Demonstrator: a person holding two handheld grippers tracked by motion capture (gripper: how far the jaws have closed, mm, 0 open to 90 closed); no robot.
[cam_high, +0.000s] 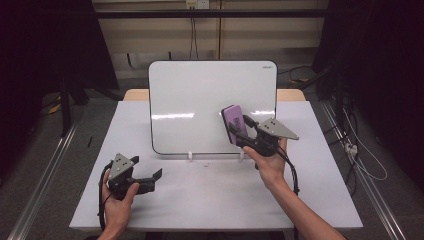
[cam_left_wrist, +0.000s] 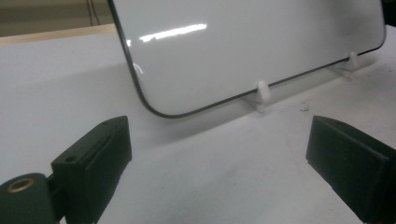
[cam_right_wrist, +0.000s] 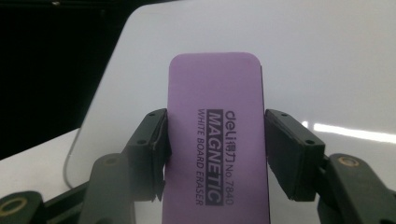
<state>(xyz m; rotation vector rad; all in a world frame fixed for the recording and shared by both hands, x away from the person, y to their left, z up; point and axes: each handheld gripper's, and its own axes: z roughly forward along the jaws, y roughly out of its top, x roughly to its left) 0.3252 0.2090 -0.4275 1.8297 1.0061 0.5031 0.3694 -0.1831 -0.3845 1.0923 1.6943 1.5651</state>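
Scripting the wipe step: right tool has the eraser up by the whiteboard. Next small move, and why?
Probably press the eraser flat against the whiteboard and begin a stroke. The right tool is shut on its sides, holding it at the board's right part, though contact with the board cannot be judged. The board looks clean already, so one light pass may do. The left tool rests open, low over the table.

The left hand (cam_high: 117, 200) rests low at the near left, wrapped around the left gripper (cam_high: 156, 176), whose jaws point right and stand wide apart with nothing between them. The right forearm reaches in from the near right, and the right hand (cam_high: 270, 162) holds the right gripper (cam_high: 234, 125) raised farther off, aimed far and left. Its jaws press in on both sides of something, seemingly tilted slightly.
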